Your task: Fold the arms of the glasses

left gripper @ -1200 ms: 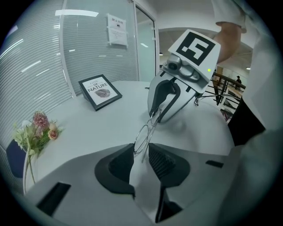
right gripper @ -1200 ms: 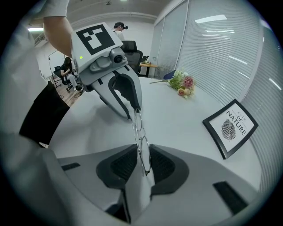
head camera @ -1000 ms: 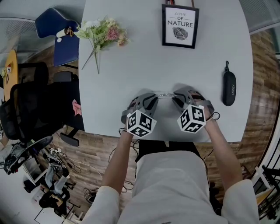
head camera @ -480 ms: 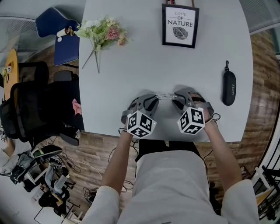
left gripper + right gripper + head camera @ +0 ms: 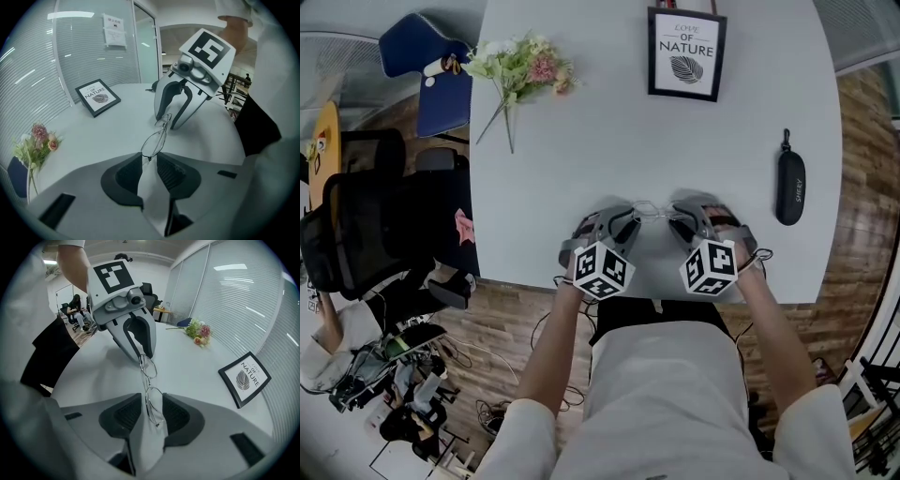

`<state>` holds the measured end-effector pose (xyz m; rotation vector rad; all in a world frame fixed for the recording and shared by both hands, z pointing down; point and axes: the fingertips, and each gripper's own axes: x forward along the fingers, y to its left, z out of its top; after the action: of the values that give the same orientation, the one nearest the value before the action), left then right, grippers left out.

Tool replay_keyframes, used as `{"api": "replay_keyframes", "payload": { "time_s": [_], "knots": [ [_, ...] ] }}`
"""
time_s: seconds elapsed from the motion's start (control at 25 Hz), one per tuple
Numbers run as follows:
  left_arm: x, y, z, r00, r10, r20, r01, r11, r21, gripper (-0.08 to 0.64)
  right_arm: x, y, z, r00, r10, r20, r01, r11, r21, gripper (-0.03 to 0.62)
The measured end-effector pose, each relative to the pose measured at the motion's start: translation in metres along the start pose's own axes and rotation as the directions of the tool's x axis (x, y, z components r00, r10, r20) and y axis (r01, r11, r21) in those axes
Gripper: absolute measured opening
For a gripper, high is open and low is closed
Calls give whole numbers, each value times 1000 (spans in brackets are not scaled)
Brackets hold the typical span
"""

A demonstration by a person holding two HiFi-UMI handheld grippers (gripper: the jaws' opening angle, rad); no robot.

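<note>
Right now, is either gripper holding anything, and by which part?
Nothing looks firmly held. The glasses span both grippers. The left gripper has one frame end between its opening jaws. The right gripper has the other lens between its jaws, with gaps showing.

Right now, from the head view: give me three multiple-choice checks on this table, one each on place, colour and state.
1. The flowers lie on the table at: A its far-left corner; B its near-right corner; C its middle.
2. The glasses case is: A white; B black; C red.
3. The case is: A open and empty; B open with glasses inside; C closed.

Answers:
1 A: the flowers sit by the table's top-left edge in the head view.
2 B: it shows dark against the white tabletop.
3 C: its halves meet with no gap showing.
</note>
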<state>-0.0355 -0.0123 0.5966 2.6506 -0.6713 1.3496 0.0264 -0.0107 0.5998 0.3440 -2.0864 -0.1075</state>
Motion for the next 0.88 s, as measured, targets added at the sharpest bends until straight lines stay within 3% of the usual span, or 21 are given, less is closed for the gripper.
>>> {"api": "replay_keyframes", "payload": {
  "time_s": [0.2, 0.52, 0.88],
  "knots": [
    [-4, -4, -8, 1000, -4, -16, 4, 1000, -18, 132, -1, 9, 0, 999, 39, 12, -39, 999, 3, 181],
    [-17, -1, -23, 997, 65, -51, -69, 994, -89, 132, -13, 14, -4, 999, 29, 41, -30, 999, 26, 172],
    [-47, -10, 6, 991, 127, 39, -119, 978, -174, 118, -46, 9, 11, 991, -46, 123, 24, 985, 172, 149]
  ]
}}
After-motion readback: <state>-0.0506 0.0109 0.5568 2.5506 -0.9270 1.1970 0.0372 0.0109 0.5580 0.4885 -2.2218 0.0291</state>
